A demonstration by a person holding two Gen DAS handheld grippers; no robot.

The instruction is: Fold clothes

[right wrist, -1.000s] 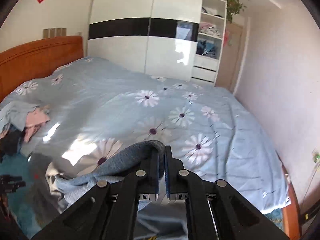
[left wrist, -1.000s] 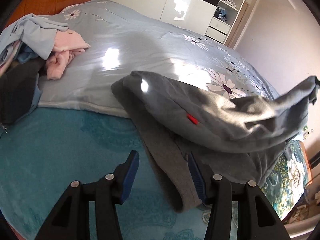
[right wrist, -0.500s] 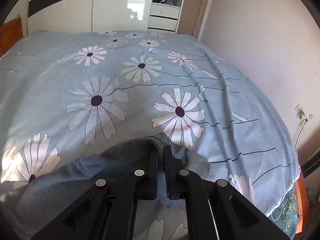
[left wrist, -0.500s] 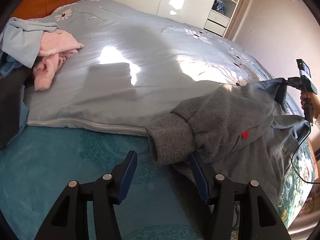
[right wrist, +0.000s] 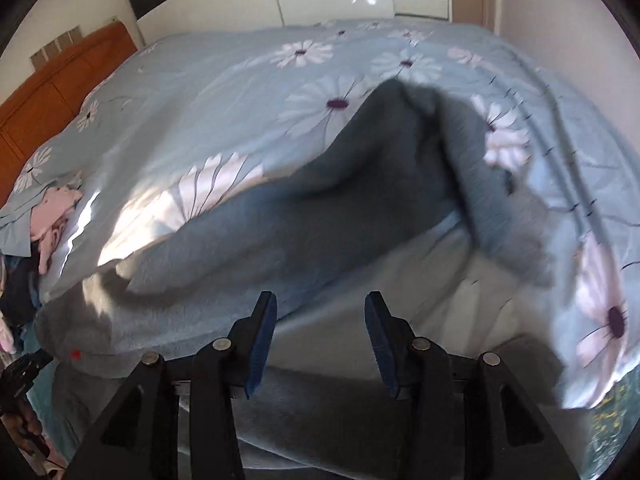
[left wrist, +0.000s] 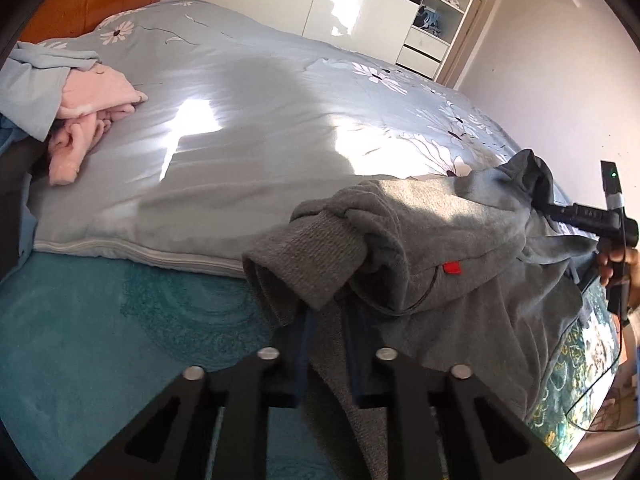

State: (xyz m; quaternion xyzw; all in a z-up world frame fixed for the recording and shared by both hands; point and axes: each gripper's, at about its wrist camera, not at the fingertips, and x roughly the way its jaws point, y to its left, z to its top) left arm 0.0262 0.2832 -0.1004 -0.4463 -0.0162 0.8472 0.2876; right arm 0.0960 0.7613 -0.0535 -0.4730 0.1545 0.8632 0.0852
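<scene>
Over on the far left of my left wrist view sits a heap of clothes, pale blue and pink, at the headboard end of the bed. Sunlight falls in bright patches across the flowered quilt. Below the quilt's edge I see a teal sheet. Moving right, my left gripper has its jaws drawn narrow on a strip of the grey sweater, the ribbed hem running down between the blue pads. Just above that, a ribbed cuff bunches at the quilt's edge, and a small red tag shows on the body of the garment. The sweater drapes rightward over the corner of the bed. At the far right edge my right hand grips the handle of the other tool, whose tip is hidden by a fold of the grey cloth.

From the right wrist view, the headboard is at left and the sweater lies in a long blurred ridge across the quilt. My right gripper has its jaws wide apart with nothing between them; the cloth lies just beyond the tips
</scene>
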